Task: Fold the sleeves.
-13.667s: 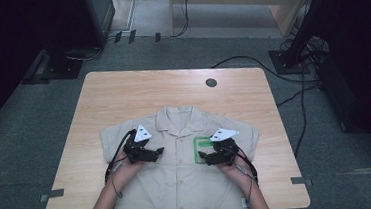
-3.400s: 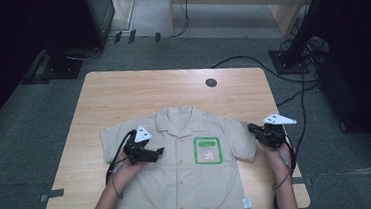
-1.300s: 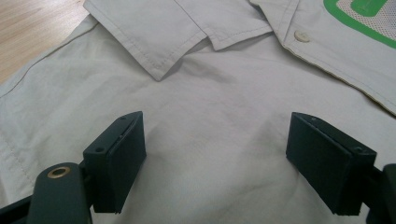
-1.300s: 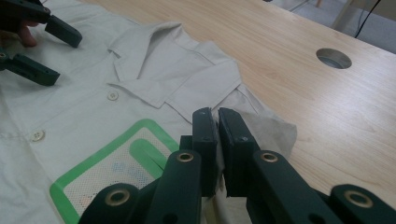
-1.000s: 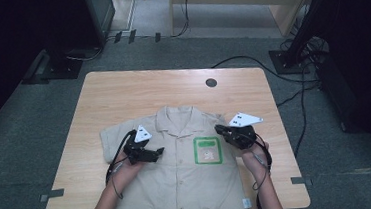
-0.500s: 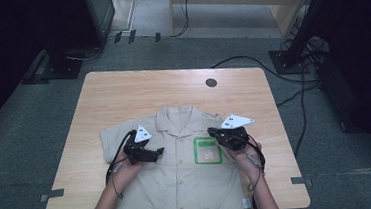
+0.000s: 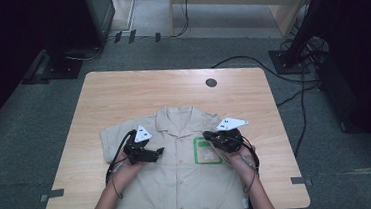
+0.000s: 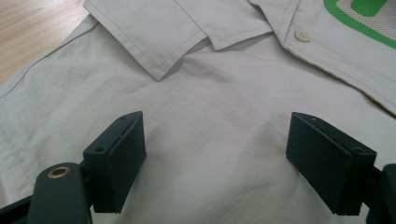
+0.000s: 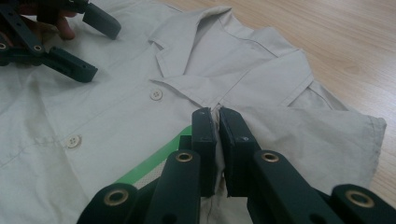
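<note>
Right gripper [image 9: 217,123] came in from table edge since 3 s ago, jaws now pinched on a fold of shirt [image 7: 180,185] by green patch [image 7: 207,150]. L gripper [image 8: 215,163] spread wide, resting on shirt's chest, holding nothing. Shirt flat, near table [image 7: 137,93] edge. Risk: thin pinch slips when lifted. Hem cut off below.
</note>
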